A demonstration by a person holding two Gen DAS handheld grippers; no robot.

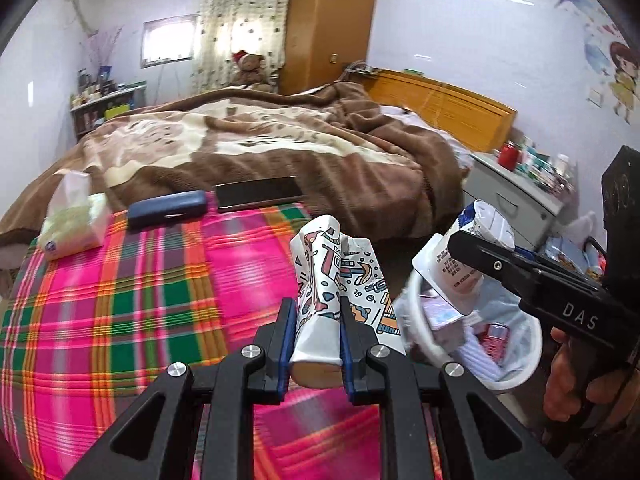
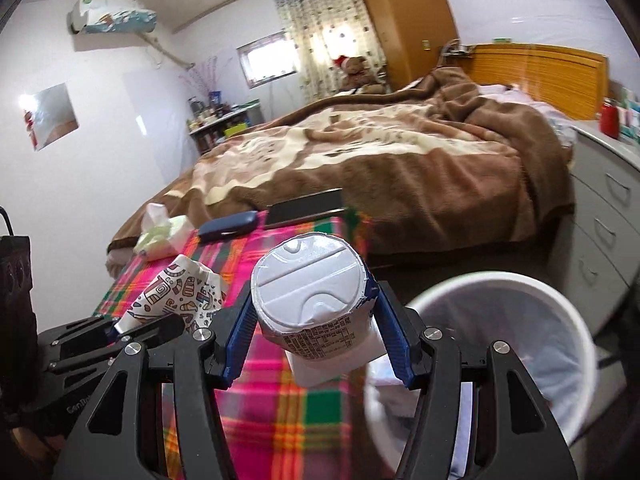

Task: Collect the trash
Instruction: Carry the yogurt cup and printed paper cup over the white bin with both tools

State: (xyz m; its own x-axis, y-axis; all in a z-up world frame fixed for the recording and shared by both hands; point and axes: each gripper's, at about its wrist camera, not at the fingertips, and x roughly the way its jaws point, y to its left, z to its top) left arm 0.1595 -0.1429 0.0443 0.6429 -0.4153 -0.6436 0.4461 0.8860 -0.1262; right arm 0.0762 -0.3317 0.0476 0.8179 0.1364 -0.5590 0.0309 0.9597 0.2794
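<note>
Paper cup (image 1: 320, 292), crushed, is clamped in the left claw (image 1: 316, 344); a yogurt cup (image 2: 316, 304) is gripped by the right claw (image 2: 316, 340) beside the bin (image 2: 496, 284). Release over it is required next.

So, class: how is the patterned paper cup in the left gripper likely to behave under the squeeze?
The paper cup is already creased and flattened between the left gripper pads, so probably thin and easily crushed. It looks empty, so likely light. Its flattened shape probably won't roll.

Left hand-held gripper (image 1: 316, 332) clamping patterned cup (image 1: 320, 276), bin (image 1: 416, 320) beside
</note>
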